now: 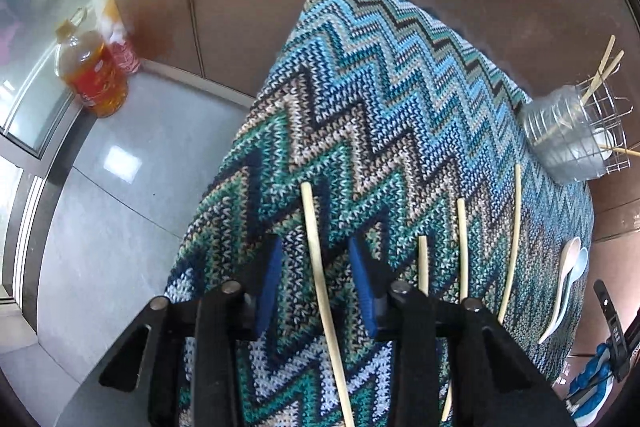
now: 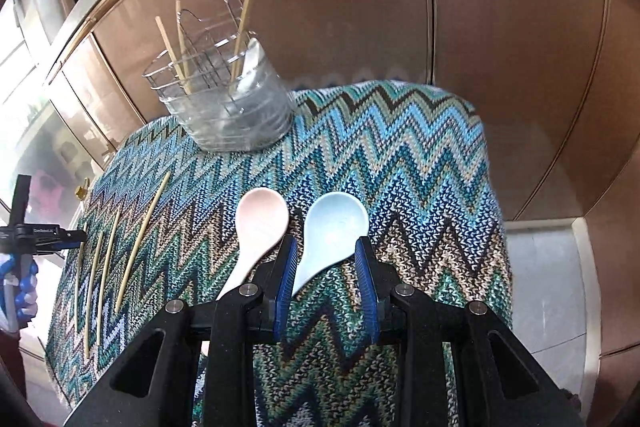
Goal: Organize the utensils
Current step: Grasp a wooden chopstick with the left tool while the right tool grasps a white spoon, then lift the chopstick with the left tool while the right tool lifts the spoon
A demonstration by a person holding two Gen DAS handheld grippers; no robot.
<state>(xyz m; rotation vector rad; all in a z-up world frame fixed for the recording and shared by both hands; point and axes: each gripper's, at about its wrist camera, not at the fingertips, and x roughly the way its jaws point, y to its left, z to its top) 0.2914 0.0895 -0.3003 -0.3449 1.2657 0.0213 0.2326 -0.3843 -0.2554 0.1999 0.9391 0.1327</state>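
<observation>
Several pale chopsticks (image 1: 462,247) lie side by side on a zigzag knitted cloth (image 1: 380,99). My left gripper (image 1: 316,251) is open, its blue pads either side of the leftmost chopstick (image 1: 316,259). In the right wrist view a pink spoon (image 2: 258,227) and a light blue spoon (image 2: 332,231) lie on the cloth (image 2: 400,155). My right gripper (image 2: 326,251) is open around the blue spoon's neck. A clear holder with a wire rack (image 2: 228,99) stands at the back with three chopsticks (image 2: 240,35) in it; it also shows in the left wrist view (image 1: 576,143).
A bottle of amber oil (image 1: 94,75) stands on the grey floor (image 1: 108,227) by the window, left of the table. Brown cabinet panels (image 2: 500,27) rise behind the table. The spoons also show in the left wrist view (image 1: 568,275).
</observation>
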